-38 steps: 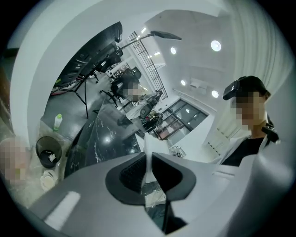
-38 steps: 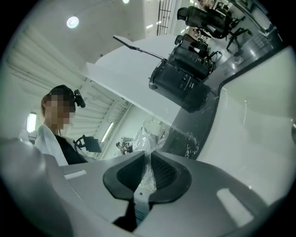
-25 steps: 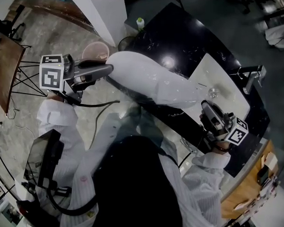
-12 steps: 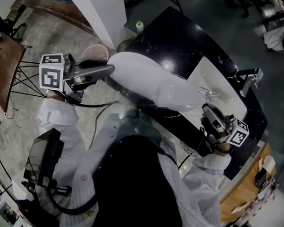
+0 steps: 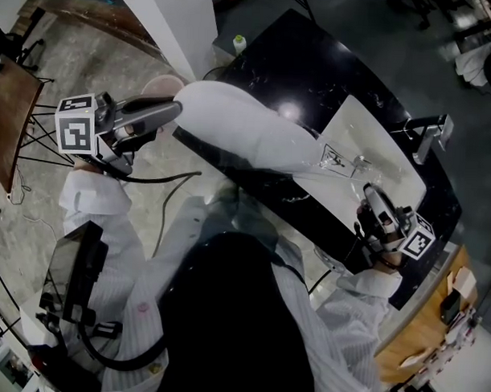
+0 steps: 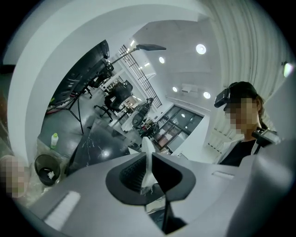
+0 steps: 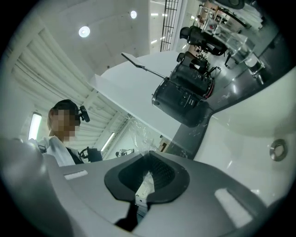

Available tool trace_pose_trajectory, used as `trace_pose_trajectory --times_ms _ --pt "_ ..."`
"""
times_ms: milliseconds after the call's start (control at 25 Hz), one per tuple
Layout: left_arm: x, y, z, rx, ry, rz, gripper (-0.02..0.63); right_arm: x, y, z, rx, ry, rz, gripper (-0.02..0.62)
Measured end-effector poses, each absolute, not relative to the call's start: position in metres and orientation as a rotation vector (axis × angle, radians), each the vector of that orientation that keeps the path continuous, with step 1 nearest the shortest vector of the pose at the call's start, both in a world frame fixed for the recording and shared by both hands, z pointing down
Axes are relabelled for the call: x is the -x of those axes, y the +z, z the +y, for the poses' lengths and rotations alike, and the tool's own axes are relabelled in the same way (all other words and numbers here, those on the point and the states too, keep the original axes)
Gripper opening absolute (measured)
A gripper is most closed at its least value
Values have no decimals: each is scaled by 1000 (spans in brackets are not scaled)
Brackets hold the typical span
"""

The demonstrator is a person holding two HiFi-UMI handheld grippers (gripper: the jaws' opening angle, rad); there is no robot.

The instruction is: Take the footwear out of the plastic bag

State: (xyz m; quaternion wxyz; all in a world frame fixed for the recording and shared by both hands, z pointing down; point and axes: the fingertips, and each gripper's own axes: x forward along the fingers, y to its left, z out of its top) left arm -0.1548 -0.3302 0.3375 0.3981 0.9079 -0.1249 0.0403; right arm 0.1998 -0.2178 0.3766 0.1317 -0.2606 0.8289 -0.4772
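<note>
A long white piece of footwear [image 5: 248,135] hangs stretched over the black counter [image 5: 314,65] in the head view. At its left end, the jaws of my left gripper [image 5: 178,110] are closing on a thin white fold [image 6: 147,159] pinched between the pads. A clear plastic bag [image 5: 335,158] with dark print trails off the right end of the footwear. My right gripper [image 5: 368,194] is shut on that clear film and its white label [image 7: 144,183], above the white sink [image 5: 391,168]. From the right gripper view, the footwear [image 7: 138,88] runs away towards the left gripper.
A faucet [image 5: 428,137] stands at the sink's far edge. On the floor past the counter's left end are a pinkish bucket [image 5: 157,85], a dark bin and a green-capped bottle [image 5: 239,44]. A white pillar [image 5: 179,20] rises there. A wooden surface [image 5: 434,326] lies lower right.
My left gripper has pulled left and slightly up with the white end. My right gripper has drawn right and down, and the clear bag has stretched out beyond the footwear's right end.
</note>
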Motion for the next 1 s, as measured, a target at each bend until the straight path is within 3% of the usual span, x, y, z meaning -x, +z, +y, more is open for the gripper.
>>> trace_pose_trajectory --times_ms 640,1000 --pt "178 314 -357 -2371 171 -578 38 -313 344 -199 1603 -1112 2364 14" --pt "130 261 -373 -2547 196 -879 40 -255 276 -240 2023 -545 2314 14"
